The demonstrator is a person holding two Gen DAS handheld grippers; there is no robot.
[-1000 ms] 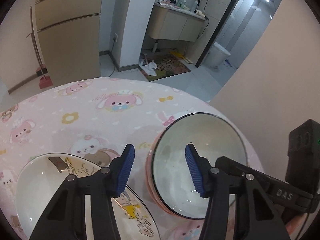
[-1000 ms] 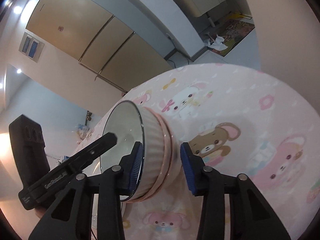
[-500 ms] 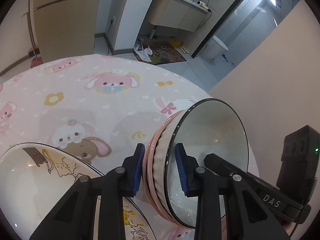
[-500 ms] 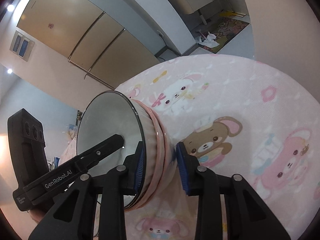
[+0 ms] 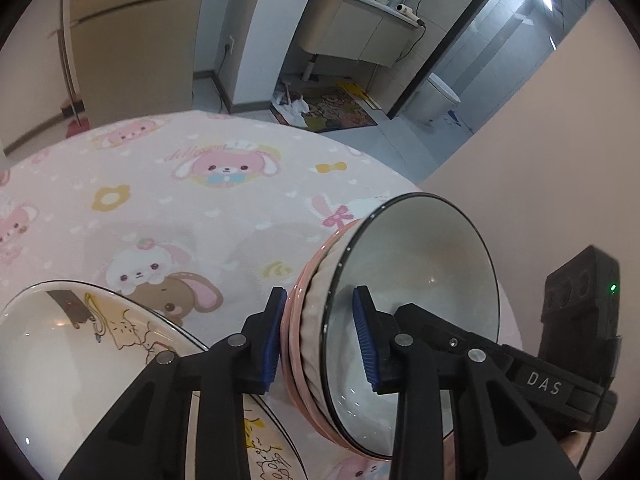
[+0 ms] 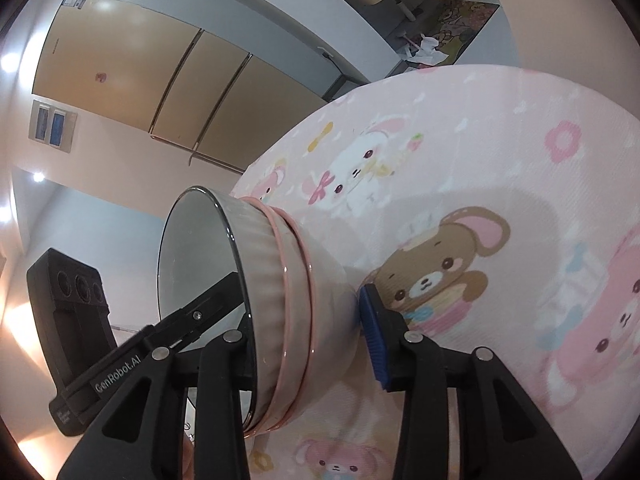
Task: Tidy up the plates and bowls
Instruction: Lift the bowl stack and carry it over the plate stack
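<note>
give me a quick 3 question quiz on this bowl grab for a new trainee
1. True or false: only the left gripper grips the bowl stack; the right gripper is clear of it.
2. What lies beside the stack in the left wrist view? A) a cartoon-printed plate B) a mug C) a cutting board
3. Fill in: each gripper has one finger outside the stack and one ___ the top bowl.

Key: 1 false, both clamp the stack's wall (the left jaws have just been closing, the right jaws just opening a little, with the wall between both). 2 A. 3 inside.
</note>
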